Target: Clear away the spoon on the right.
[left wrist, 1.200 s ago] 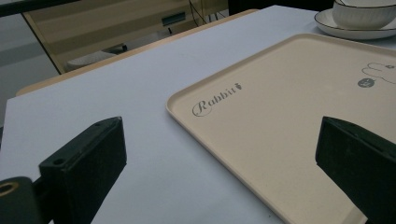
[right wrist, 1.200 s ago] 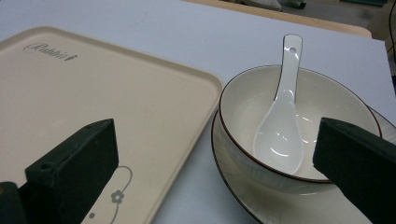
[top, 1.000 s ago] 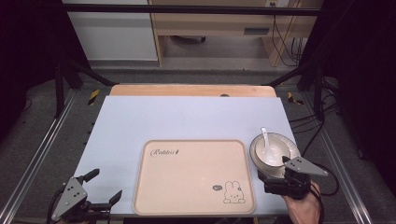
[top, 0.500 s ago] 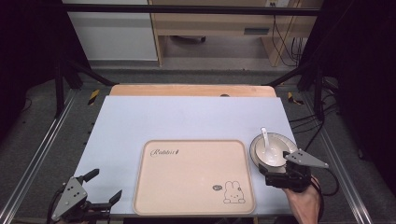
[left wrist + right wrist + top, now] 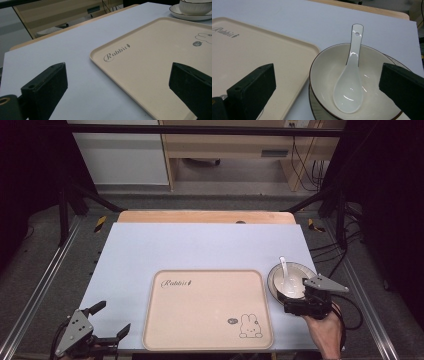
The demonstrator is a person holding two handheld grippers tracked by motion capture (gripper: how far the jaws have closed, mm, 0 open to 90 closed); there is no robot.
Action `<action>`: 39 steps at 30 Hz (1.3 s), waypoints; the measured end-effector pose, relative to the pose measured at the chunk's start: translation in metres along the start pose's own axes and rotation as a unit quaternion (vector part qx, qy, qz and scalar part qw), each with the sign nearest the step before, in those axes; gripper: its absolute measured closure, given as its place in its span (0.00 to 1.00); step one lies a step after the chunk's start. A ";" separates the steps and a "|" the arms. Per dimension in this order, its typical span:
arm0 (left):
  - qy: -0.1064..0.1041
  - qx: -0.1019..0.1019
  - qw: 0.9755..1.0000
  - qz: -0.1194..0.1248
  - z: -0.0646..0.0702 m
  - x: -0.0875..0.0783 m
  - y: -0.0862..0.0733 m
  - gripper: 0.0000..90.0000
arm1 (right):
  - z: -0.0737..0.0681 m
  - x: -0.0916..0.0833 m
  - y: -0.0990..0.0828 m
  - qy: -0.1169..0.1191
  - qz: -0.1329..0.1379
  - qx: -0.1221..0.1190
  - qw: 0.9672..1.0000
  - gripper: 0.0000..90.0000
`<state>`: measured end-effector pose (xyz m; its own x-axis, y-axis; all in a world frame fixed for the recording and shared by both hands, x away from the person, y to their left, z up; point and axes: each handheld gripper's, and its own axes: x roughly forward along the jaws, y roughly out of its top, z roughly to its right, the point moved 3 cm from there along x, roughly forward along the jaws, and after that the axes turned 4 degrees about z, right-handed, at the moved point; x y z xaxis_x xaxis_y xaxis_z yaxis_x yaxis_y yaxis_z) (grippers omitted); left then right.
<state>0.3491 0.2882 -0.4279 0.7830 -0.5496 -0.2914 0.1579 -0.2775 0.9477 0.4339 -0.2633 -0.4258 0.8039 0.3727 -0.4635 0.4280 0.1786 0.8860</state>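
right gripper (image 5: 325,95) wide open, jaws either side of the bowl (image 5: 324,67) holding a white spoon (image 5: 349,87). left gripper (image 5: 117,90) also spread, straddling the tray (image 5: 155,62) edge, gripping nothing.

Grey floor (image 5: 45,255), wooden furniture (image 5: 235,145) behind.

High view: above near edge, looks fwd/down on whole desk (image 5: 200,245). Left gripper view: low, close, faces tray (image 5: 155,65). Right gripper view: close over bowl (image 5: 352,82). All share tray.
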 end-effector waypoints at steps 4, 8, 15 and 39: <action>-0.001 0.001 1.000 -0.002 0.000 0.000 0.000 0.02 | 0.003 0.003 0.001 -0.004 -0.004 0.002 1.000 0.01; -0.001 0.001 1.000 -0.002 0.000 0.000 0.000 0.02 | 0.007 0.007 0.003 -0.007 -0.008 0.000 1.000 0.01; 0.000 0.002 1.000 -0.003 0.000 0.000 -0.001 0.02 | 0.011 0.012 0.007 -0.016 -0.018 0.003 1.000 0.01; 0.000 0.003 1.000 -0.004 0.000 0.001 -0.001 0.02 | 0.027 0.040 0.010 -0.050 -0.077 0.026 0.995 0.04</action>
<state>0.3495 0.2884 -0.4288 0.7820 -0.5466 -0.2994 0.1615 -0.2863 0.9444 0.4813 -0.2713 -0.4359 0.7635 0.2514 -0.5949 0.5678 0.1777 0.8038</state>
